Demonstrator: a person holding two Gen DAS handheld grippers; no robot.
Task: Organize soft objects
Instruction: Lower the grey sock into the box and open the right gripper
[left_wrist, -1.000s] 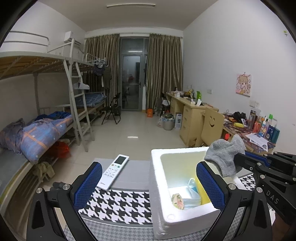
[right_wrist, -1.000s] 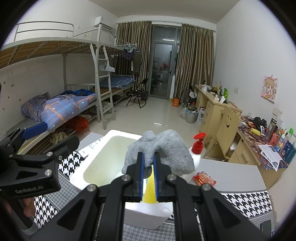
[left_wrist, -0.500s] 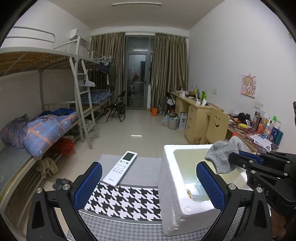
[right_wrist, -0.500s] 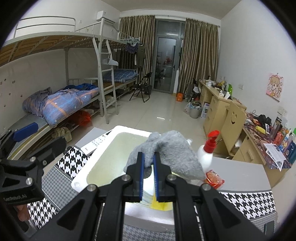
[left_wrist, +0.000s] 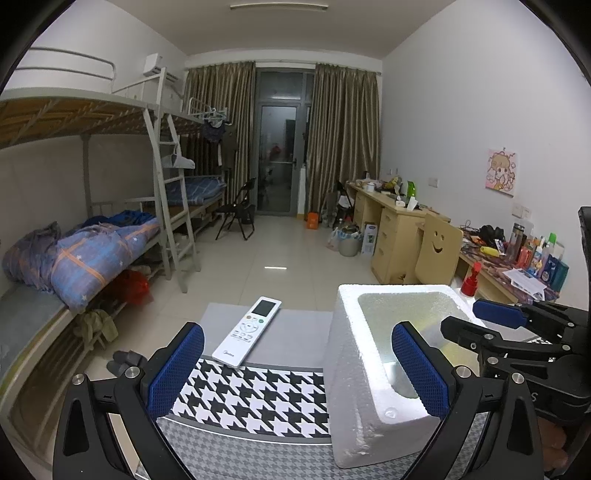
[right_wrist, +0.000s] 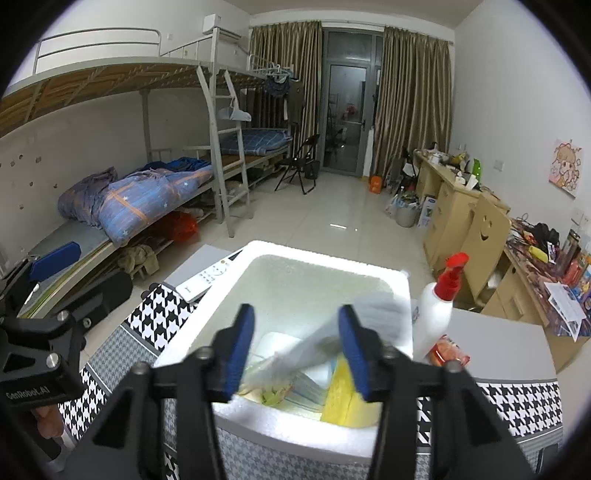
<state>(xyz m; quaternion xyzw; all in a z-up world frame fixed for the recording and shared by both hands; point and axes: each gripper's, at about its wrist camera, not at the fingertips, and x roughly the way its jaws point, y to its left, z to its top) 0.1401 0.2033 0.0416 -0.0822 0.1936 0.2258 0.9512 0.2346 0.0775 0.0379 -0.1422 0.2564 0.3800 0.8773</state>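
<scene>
Over one foam box (right_wrist: 334, 264), two hand-held grippers: right (right_wrist: 295, 349) opening, blurred grey sock (right_wrist: 332, 336) between; left (left_wrist: 295, 373) open.

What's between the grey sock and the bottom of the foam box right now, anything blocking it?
Nothing blocks it. The grey sock, a blur, is falling from the opening right tool into the open-topped foam box. It will land on things already inside: a yellow item and a flat bluish packet.
</scene>
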